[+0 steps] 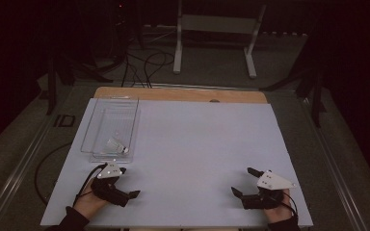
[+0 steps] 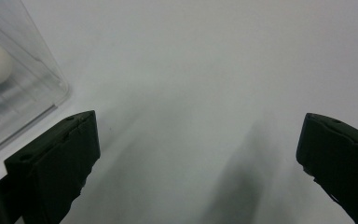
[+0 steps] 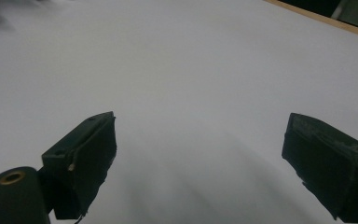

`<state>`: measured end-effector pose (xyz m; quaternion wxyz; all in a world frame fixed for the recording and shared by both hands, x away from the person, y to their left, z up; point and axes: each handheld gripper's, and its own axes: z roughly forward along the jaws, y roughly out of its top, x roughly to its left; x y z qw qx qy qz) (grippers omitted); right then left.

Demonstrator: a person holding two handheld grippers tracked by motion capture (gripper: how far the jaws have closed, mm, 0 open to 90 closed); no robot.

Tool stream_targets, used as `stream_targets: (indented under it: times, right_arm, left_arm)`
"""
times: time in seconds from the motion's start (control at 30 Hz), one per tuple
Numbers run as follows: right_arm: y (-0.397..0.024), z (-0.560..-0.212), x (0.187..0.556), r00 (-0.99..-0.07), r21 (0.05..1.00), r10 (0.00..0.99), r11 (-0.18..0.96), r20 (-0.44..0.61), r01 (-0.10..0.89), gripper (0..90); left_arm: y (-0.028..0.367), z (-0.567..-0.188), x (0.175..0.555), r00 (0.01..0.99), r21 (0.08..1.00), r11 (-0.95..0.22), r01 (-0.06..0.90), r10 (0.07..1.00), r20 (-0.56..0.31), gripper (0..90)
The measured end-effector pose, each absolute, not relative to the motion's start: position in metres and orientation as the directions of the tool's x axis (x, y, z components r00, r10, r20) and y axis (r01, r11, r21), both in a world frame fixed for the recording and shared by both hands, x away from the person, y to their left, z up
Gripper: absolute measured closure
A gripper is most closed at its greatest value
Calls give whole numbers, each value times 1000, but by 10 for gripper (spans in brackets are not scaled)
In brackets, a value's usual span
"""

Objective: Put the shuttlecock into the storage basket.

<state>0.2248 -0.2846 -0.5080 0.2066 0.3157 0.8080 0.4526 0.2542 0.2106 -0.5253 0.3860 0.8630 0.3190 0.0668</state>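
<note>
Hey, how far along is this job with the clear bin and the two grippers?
Already done, it seems: a small white object lies inside the clear plastic bin at the table's left. In hand: nothing; the left gripper and right gripper both rest open and empty on the white table. Left: no other loose item lies on the table, so the job is either finished or not yet begun.

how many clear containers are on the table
1. A clear plastic container sits at the table's far left, just beyond the left gripper; its corner shows in the left gripper view. A small white item lies inside it.
</note>
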Motion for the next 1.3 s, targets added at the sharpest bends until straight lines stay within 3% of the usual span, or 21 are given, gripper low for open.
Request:
stream_targets:
  times: [1.3]
  right_arm:
    - [-285, -509, 225, -721, 857, 692, 399, -47, 326, 99]
  left_arm:
    - [212, -532, 255, 758, 713, -468, 522, 638, -137, 2]
